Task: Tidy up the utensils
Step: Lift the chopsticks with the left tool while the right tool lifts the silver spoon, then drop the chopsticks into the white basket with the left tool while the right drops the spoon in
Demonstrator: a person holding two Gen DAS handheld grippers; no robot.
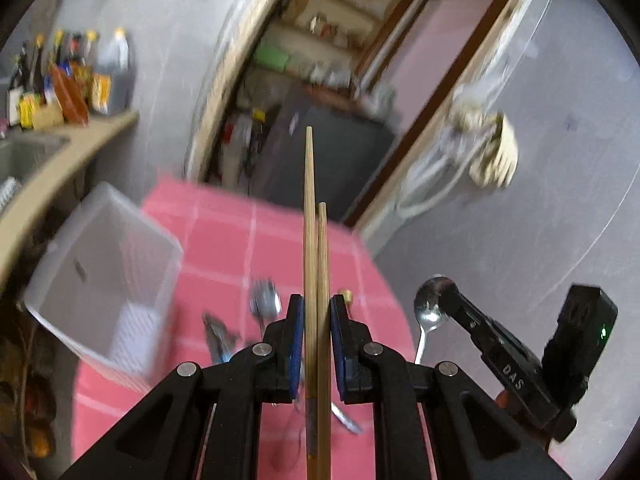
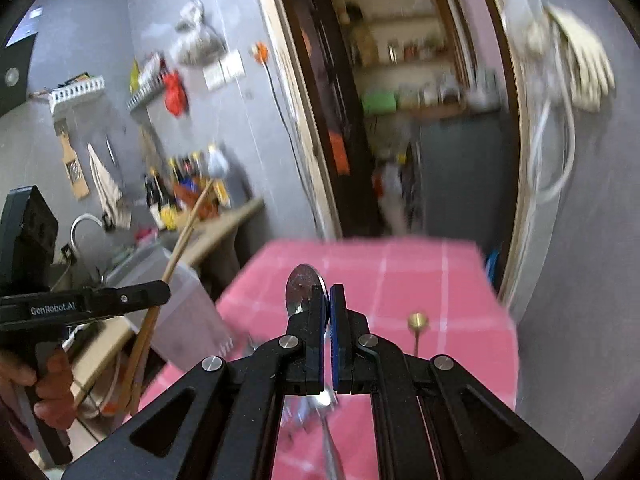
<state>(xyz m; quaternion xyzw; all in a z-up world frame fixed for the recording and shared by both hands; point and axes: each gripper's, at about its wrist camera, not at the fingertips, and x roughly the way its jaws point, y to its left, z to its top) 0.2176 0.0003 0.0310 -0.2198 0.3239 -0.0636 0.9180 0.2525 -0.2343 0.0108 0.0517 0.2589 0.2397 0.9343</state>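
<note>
My left claw (image 1: pixel 316 340) pinches the pair of long wooden chopsticks (image 1: pixel 314 264) upright, my right claw (image 2: pixel 329 320) grips the shiny steel spoon (image 2: pixel 302 284) — both lifted off the pink checked table (image 1: pixel 224 240) toward the clear plastic bin (image 1: pixel 104 280).

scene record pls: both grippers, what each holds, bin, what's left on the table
left hand-held gripper: shut on wooden chopsticks, pair pointing forward
right hand-held gripper: shut on metal spoon, bowl above the fingers
container: clear plastic bin, at the table's left edge, contents not discernible
table: pink checked tablecloth
loose on table: brass-tipped utensil; blurred metal utensils
</note>
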